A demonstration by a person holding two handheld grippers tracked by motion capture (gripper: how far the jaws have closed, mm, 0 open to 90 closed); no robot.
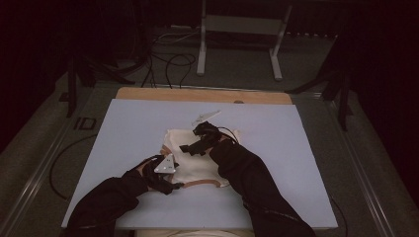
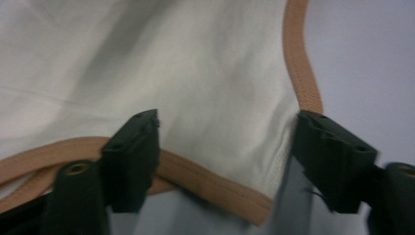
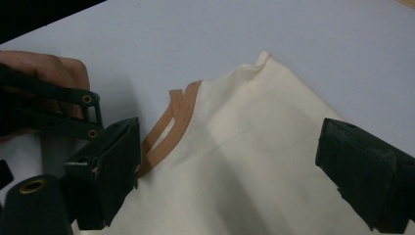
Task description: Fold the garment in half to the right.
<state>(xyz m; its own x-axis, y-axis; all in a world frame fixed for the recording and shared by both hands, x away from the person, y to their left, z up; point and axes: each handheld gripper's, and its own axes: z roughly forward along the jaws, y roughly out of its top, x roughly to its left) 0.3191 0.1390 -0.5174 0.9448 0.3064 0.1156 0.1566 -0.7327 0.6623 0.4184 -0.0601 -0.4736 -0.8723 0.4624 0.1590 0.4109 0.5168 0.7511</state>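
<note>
A cream cloth [image 1: 197, 165] with tan trim [image 1: 200, 183] lies crumpled in the middle of the pale blue table [image 1: 128, 138]. My left gripper [image 1: 170, 174] sits at the cloth's near left corner. In the left gripper view the jaws [image 2: 230, 166] stand apart astride that trimmed corner [image 2: 215, 191]; the left one rests over the trim and nothing is pinched. My right gripper [image 1: 190, 147] hovers over the cloth's upper left part. Its jaws [image 3: 235, 181] are wide open above the fabric [image 3: 254, 142], near a looped tan trim [image 3: 171, 127]. The left gripper [image 3: 58, 112] and its hand appear at the left of that view.
A wooden strip [image 1: 202, 95] borders the table's far edge. Beyond it on the floor lie black cables [image 1: 168, 64] and a white metal stand [image 1: 237, 29]. Bare table surface spreads to the left, right and far side of the cloth.
</note>
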